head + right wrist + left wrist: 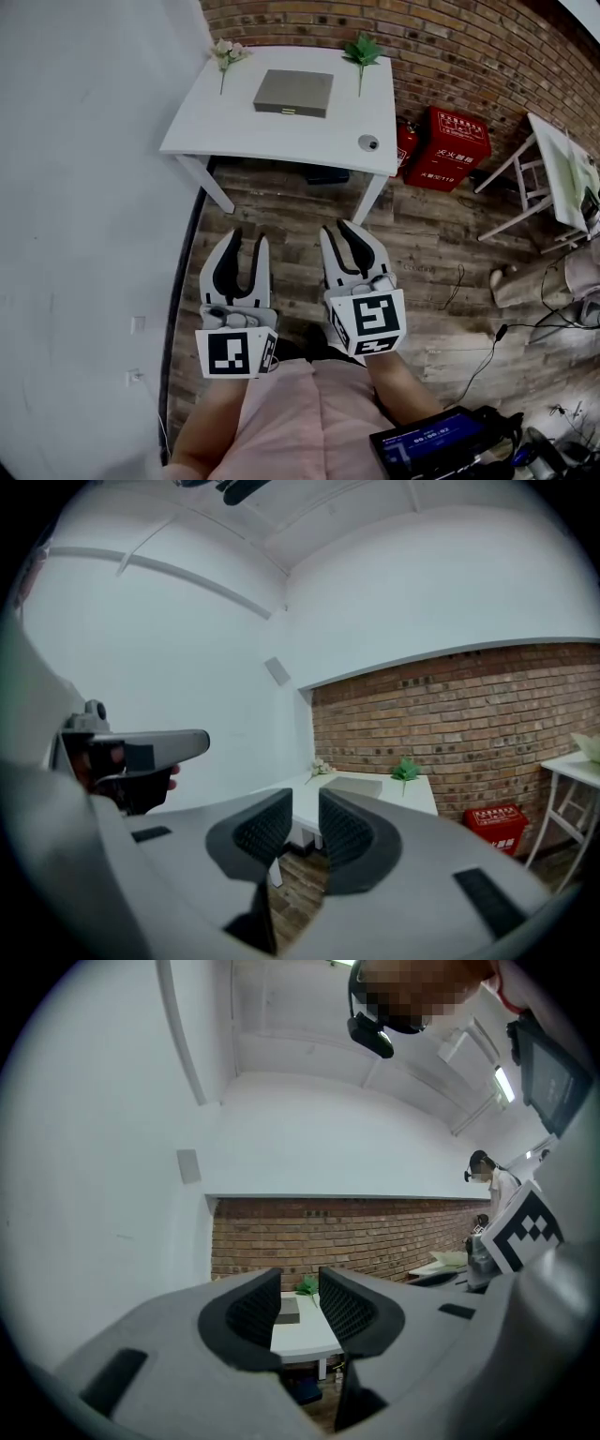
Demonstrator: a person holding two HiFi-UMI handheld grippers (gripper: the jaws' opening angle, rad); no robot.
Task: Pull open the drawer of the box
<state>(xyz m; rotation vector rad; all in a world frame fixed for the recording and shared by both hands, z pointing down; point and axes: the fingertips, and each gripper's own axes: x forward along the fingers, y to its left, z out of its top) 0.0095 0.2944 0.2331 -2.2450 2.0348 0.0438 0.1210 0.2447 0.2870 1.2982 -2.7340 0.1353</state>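
A flat grey box (293, 91) lies flat near the far middle of the white tabletop (239, 131). Its drawer (289, 110) is shut, front facing the near edge.

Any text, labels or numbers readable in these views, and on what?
"119": lower front of the red box, after white Chinese characters too small to read.
Its upper panel: white characters, too small.
Blue screen: digits blurred.
Grey box: none visible.
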